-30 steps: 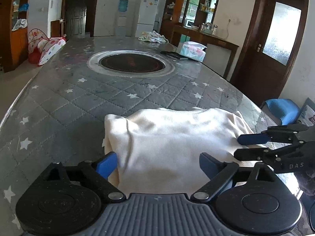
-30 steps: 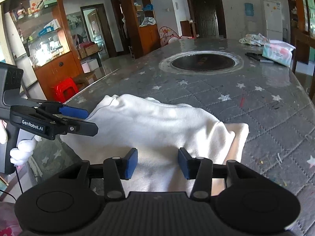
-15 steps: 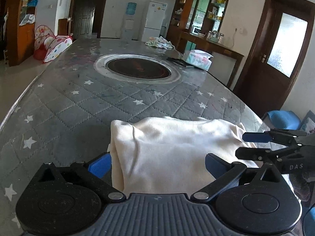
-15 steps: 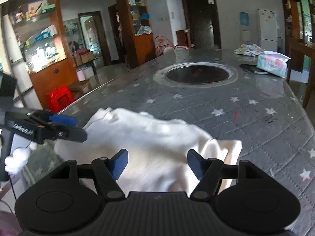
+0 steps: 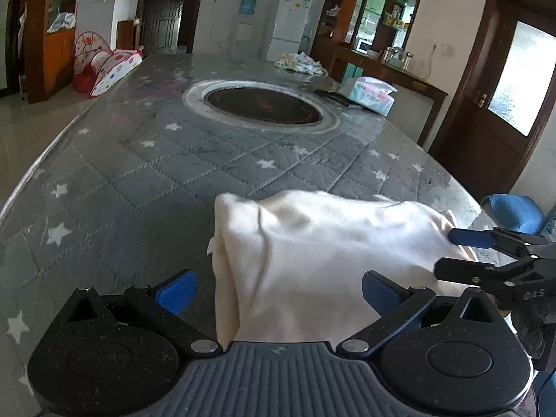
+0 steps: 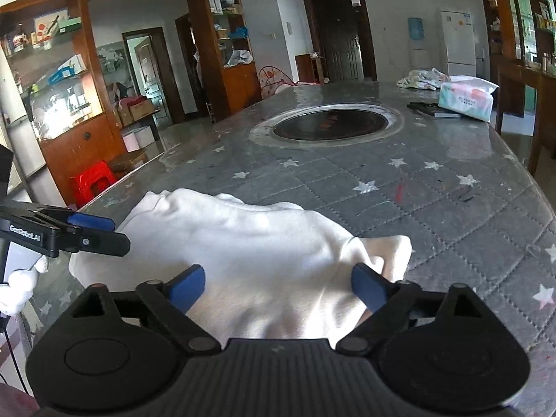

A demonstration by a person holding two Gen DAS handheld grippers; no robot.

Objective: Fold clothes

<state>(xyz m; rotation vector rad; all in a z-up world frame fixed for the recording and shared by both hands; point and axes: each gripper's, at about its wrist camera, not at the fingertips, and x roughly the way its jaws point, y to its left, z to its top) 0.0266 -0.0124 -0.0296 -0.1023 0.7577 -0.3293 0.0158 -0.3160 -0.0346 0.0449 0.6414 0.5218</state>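
Cream cloth (image 5: 323,253) lies folded on the gray star surface (image 5: 139,173), near its front edge. Left claw (image 5: 278,292) is spread wide, tipped down over the cloth's near end. Right claw (image 6: 278,283) is opening wide, tipped down too, cloth between its fingers but not pinched. A white-gloved hand (image 6: 17,285) holds the left claw.

I count one cream garment (image 5: 323,253) on the surface (image 5: 146,180), two grippers, one tissue pack (image 5: 371,94), one red stool (image 6: 93,184).
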